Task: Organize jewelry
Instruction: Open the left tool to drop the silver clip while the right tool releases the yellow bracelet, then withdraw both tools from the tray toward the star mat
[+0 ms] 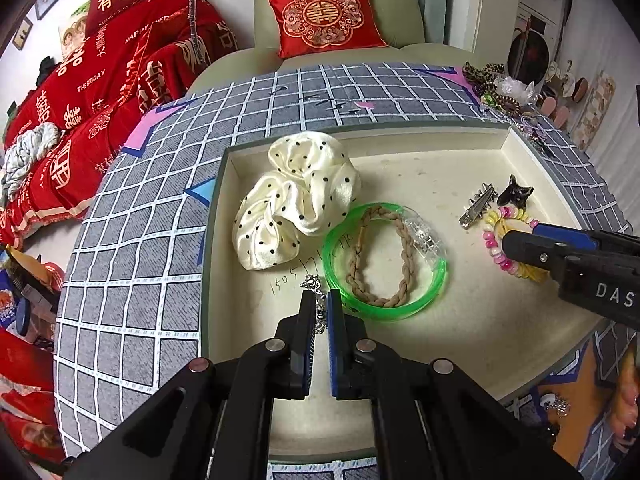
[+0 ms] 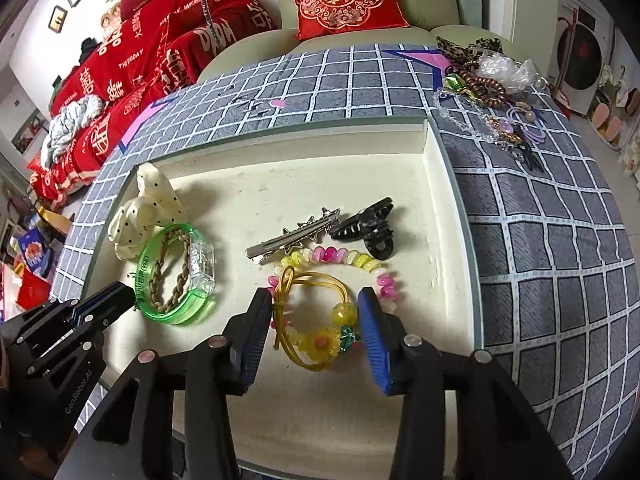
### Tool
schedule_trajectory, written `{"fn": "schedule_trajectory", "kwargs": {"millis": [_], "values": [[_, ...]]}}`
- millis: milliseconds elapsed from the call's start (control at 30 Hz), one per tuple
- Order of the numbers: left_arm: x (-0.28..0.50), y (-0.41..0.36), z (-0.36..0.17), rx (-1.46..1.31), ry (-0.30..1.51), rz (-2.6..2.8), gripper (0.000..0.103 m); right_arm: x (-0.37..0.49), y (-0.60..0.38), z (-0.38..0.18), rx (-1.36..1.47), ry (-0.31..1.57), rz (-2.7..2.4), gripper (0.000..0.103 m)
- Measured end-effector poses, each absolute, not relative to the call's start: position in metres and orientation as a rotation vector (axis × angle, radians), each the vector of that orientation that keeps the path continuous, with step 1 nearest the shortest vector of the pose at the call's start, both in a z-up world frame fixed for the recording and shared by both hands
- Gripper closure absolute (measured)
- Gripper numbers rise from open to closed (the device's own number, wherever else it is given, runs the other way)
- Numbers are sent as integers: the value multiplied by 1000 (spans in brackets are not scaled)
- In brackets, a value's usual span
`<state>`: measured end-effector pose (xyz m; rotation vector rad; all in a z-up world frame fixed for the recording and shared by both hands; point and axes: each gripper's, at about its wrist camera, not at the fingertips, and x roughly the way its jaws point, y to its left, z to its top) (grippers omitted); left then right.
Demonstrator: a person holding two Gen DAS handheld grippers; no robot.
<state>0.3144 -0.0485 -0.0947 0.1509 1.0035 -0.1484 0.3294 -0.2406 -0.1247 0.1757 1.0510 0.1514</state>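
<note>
The right gripper (image 2: 316,312) stands with jaws apart over the tray (image 2: 434,184). Between them lies a yellow hair tie with a flower (image 2: 312,342), touching neither pad. A green bangle (image 2: 176,276) lies near the tray's left edge.

So in the tray (image 2: 434,184): one polka-dot scrunchie (image 1: 294,200), one green bangle (image 1: 384,258), one braided hair tie (image 1: 380,256), two clips, one beaded bracelet (image 2: 340,258), one yellow flower tie (image 2: 312,320).

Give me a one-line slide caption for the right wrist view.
Open right tongs straddle a yellow flower hair tie in the cream tray, beside a bead bracelet.
</note>
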Motion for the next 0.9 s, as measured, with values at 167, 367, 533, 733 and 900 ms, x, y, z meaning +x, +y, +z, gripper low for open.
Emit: {"fn": "schedule_trajectory", "kwargs": {"millis": [167,367,533,733,900], "values": [[312,-45,-84,140,981,-136,90,321,-250,-109,235,1008,164,43],[308,-42,-72,134,965,-112,90,305,-264,-87,281,961,165,41],[298,-38,-60,112,944,-118,90,284,-275,-70,303,931,165,40],[278,-35,-50,101,941,-122,89,249,-285,-54,335,897,173,23],[252,-31,-43,82,930,-135,89,217,-285,-48,348,891,196,17]]}}
